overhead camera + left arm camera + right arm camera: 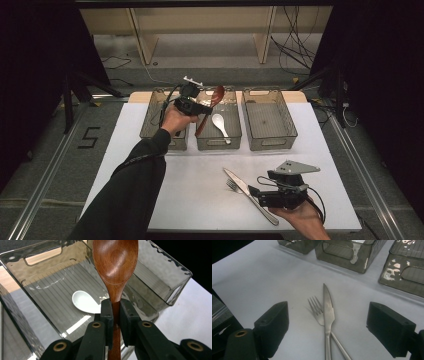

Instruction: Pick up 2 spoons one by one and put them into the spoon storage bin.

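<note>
High view: left gripper (204, 106) holds the wooden spoon (210, 106) over the middle bin (218, 142); a white spoon (219, 124) already lies inside; the right bin (269, 140) looks empty.
Left gripper view: jaws clamped on the wooden spoon's (115, 267) neck, bowl forward above the bin floor; not yet dropped.
Right gripper view: jaws wide apart, holding nothing; knife (328, 312) lies across the fork (318, 312) on the table (262, 277), likely still to sort.

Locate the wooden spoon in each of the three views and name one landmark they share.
High view: wooden spoon upper centre, held by the left gripper over the middle bin.
Left gripper view: it rises centre frame, clamped between the jaws above the white spoon.
Right gripper view: not in it.
Shared landmark: the middle bin.
</note>
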A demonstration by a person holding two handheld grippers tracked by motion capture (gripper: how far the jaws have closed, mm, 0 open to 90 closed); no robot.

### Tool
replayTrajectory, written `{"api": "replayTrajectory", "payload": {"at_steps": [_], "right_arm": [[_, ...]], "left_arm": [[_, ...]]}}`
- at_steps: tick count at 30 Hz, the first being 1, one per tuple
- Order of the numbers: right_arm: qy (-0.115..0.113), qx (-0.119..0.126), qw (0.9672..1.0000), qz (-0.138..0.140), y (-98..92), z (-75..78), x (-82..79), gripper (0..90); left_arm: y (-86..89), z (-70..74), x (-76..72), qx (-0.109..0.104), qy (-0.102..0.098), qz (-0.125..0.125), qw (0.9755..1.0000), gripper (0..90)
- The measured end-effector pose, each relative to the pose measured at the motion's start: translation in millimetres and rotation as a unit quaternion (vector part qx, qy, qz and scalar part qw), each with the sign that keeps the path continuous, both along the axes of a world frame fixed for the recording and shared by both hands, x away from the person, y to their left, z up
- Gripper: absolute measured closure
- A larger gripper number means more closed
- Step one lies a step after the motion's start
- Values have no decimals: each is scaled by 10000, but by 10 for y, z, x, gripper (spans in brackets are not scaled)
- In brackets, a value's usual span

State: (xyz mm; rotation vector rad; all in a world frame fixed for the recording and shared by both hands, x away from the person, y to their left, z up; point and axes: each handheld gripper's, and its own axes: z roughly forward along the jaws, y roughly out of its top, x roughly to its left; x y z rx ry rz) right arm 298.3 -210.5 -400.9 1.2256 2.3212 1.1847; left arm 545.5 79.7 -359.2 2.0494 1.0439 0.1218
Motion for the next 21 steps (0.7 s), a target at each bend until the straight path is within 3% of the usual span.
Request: {"api": "replayTrajectory", "payload": {"at_steps": [5,16,21], "right_arm": [[10,5,10000,24,9,0,-3,191],[35,16,10000,75,18,-7,-3,193],[50,11,9999,110,21,-10,-3,194]], "left_arm": [[-53,-98,77,-81,79,129,9999,811],[-94,-238,161,64,25,330,9994,809],[-77,-306,198,67,137,455,9988,788]]}}
